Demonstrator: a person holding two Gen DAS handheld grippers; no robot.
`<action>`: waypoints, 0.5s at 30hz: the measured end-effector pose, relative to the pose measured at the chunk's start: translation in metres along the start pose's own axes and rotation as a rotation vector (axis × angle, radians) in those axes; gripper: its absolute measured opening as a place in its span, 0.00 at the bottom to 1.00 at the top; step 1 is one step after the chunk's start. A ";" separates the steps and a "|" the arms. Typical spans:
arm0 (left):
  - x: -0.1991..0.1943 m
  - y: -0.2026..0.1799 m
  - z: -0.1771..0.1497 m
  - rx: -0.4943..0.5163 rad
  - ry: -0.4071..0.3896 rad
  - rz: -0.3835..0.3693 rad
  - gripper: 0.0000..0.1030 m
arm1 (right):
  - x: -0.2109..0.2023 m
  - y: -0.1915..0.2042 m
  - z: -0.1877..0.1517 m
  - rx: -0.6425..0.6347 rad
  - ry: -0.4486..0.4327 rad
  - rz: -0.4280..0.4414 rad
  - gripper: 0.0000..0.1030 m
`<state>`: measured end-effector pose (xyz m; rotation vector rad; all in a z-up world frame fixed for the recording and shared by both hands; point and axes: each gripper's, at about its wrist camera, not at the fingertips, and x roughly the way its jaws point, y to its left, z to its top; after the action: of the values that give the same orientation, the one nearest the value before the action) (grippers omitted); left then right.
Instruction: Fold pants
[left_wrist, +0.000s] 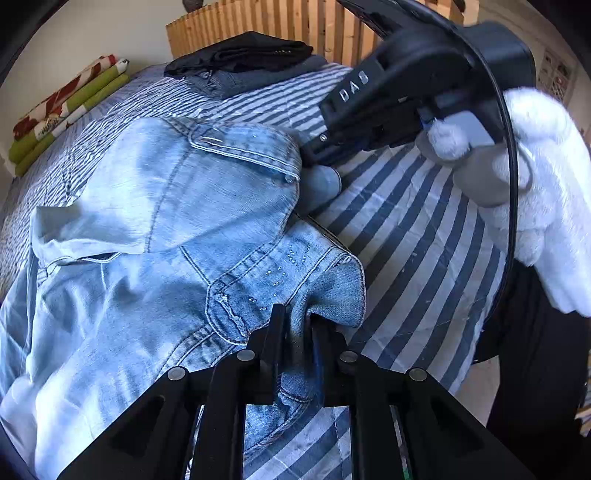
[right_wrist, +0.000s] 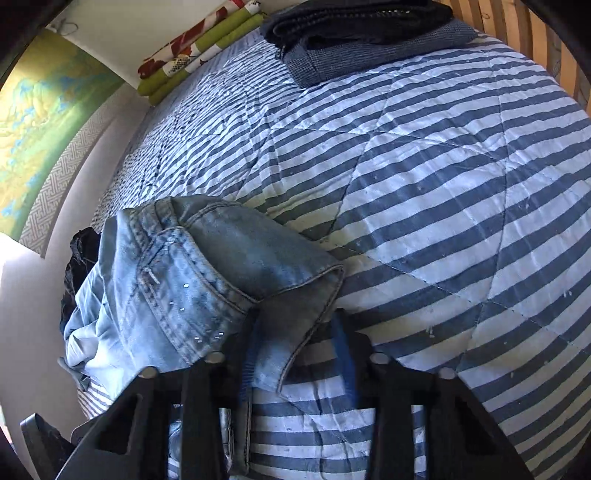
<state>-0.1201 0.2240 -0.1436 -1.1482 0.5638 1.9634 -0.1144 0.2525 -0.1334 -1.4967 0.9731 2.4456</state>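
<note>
Writing: white raised letters "DAS" on the black body of the right hand-held gripper (left_wrist: 314, 147), seen from the left wrist view; no other text can be read
Pants: light-wash denim jeans (left_wrist: 155, 221), faded and whiskered, with pale contrast stitching, small metal studs in rows near a pocket and a frayed slit; they lie bunched on the bed, near its edge closest to the cameras, with the waistband end raised
Left hand-held gripper (left_wrist: 295, 325): black plastic fingers clenched on a fold of the jeans at a waistband corner
Right hand-held gripper, own view (right_wrist: 295, 332): blue ribbed pads (right_wrist: 341, 347) on black fingers, with a flap of denim waistband hanging between them; whether the pads are pinching the cloth or only flank it cannot be told
Hand: a white fluffy glove (left_wrist: 535, 184) with grey finger sections wraps the right tool's handle, a black cable running across it
Bed cover: quilted cotton bedspread (right_wrist: 443, 184) in blue and white stripes, creased, with diamond stitch lines
Folded stack: dark garments (right_wrist: 354, 22), black over blue-grey weave, at the far edge of the bed by a slatted wooden headboard (left_wrist: 295, 22)
Far left corner: rolled fabric (left_wrist: 66, 110) in green, red and white print
Wall: a green and yellow map-like poster (right_wrist: 48, 140) with a grey key-pattern border
</note>
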 end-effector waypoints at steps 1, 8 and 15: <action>-0.006 0.004 0.000 -0.014 -0.007 -0.013 0.08 | -0.003 0.006 0.001 -0.024 -0.017 -0.022 0.10; -0.071 0.045 -0.001 -0.116 -0.105 -0.044 0.06 | -0.061 0.055 0.018 -0.183 -0.231 -0.190 0.00; -0.110 0.073 -0.019 -0.235 -0.146 -0.090 0.05 | -0.094 0.078 0.042 -0.243 -0.210 -0.162 0.01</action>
<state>-0.1370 0.1233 -0.0578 -1.1381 0.2048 2.0538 -0.1304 0.2368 -0.0061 -1.2875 0.5110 2.6069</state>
